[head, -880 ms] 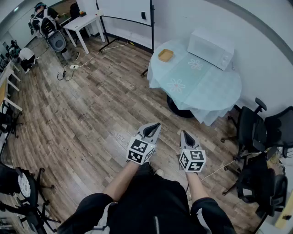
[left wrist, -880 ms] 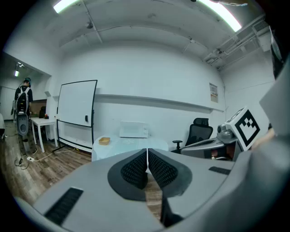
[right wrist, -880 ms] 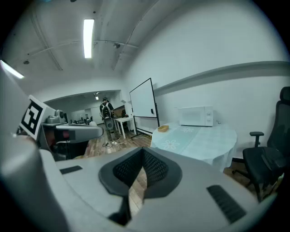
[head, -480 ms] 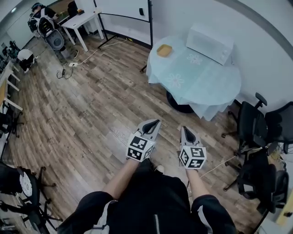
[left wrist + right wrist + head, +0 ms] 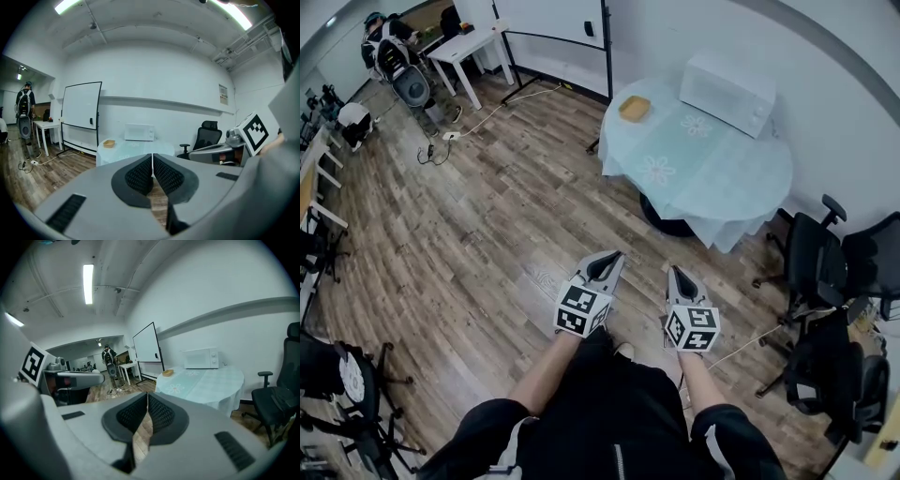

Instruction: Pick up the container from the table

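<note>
A small tan container (image 5: 635, 109) sits near the far left edge of a round table (image 5: 712, 178) under a pale blue cloth; it also shows in the left gripper view (image 5: 109, 143) and the right gripper view (image 5: 168, 372). My left gripper (image 5: 617, 256) and right gripper (image 5: 674, 272) hover side by side over the wooden floor, well short of the table. Both are shut with nothing between the jaws, and the tips meet in each gripper view (image 5: 152, 155) (image 5: 147, 394).
A white microwave (image 5: 727, 93) stands at the table's back by the wall. Black office chairs (image 5: 825, 272) crowd the right. A whiteboard on a stand (image 5: 553, 42), a white desk (image 5: 473, 52) and a person (image 5: 389, 47) are at the far left. Cables (image 5: 441, 145) lie on the floor.
The view has shifted slightly and the table sits a little higher in the head view. Both grippers stay shut, side by side, drifting a touch lower and left in the frame.
</note>
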